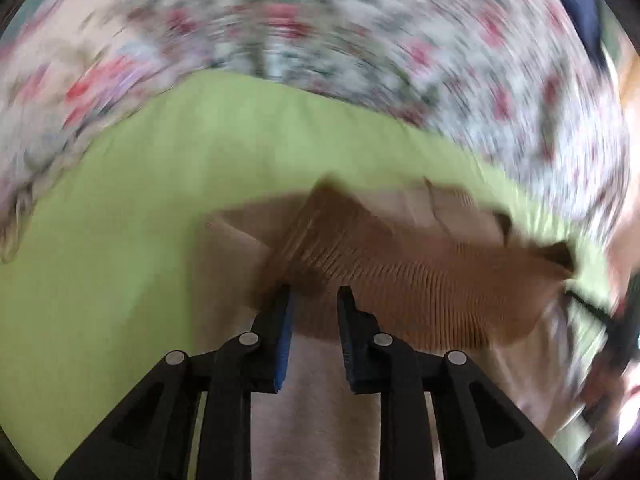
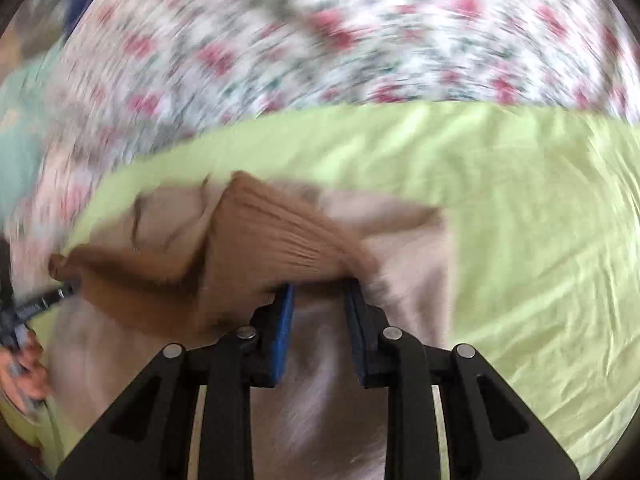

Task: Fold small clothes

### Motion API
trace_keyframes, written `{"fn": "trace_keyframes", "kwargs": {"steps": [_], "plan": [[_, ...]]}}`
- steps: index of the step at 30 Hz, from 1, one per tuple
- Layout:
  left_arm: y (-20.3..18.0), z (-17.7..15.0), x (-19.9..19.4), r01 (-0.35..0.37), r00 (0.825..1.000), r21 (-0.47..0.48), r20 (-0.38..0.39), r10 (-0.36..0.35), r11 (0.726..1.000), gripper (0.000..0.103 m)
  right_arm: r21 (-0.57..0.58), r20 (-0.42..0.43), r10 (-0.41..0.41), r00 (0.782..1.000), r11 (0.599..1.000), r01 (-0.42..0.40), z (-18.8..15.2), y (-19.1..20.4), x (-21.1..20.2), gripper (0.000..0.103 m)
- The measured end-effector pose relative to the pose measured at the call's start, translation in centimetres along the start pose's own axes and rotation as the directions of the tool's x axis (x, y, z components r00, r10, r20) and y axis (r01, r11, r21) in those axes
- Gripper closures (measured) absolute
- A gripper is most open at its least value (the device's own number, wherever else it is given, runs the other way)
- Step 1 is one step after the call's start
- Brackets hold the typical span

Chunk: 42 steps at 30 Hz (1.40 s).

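Garment: small tan ribbed knit, partly folded over its paler layer, lying on my green sheet with floral cloth beyond. Left gripper: jaws parted, tips at the knit's near edge, nothing pinched. Right gripper: likewise released, tips just under the folded edge. Risks, as I judge them: blur hides the hem; closing now may catch one layer only or the sheet below, dragging the fold askew.

Lime-green sheet covers work surface; blurred floral cloth beyond; soft, even light.
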<state>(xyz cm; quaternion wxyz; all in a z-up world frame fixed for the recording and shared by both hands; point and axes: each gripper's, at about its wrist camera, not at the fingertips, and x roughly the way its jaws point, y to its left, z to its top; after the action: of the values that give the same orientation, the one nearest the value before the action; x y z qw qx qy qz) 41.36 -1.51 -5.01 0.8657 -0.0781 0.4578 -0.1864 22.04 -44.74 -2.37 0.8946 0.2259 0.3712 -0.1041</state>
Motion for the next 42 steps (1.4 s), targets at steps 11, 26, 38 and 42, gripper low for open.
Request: {"fn": "trace_keyframes", "kwargs": {"steps": [11,26,38,42], "plan": [[-0.4,-11.5,-7.8,0.135,0.990,-0.054,0.050,-0.132,0.989,0.063,0.046,0.072,0.099,0.993,0.994,-0.102,-9.3,2.6,-7.2,0.069],[-1.9,-24.4,-11.0,0.214,0.976,-0.141,-0.006,-0.217,0.967,0.047,0.077,0.004,0.179,0.984,0.981,-0.179,-19.6,4.7,-11.1,0.060],[0.5,-21.4,-8.9,0.159,0.986,-0.290,0.084,-0.141,0.944,0.043,0.076,-0.007,0.200,0.980,0.977,-0.199,-20.4,5.3,-11.8,0.057],[2.1,-19.3,-7.5,0.159,0.985,-0.361,0.119,-0.123,0.919,0.043,0.080,-0.016,0.212,0.977,0.974,-0.210,-19.9,5.1,-11.3,0.056]]}}
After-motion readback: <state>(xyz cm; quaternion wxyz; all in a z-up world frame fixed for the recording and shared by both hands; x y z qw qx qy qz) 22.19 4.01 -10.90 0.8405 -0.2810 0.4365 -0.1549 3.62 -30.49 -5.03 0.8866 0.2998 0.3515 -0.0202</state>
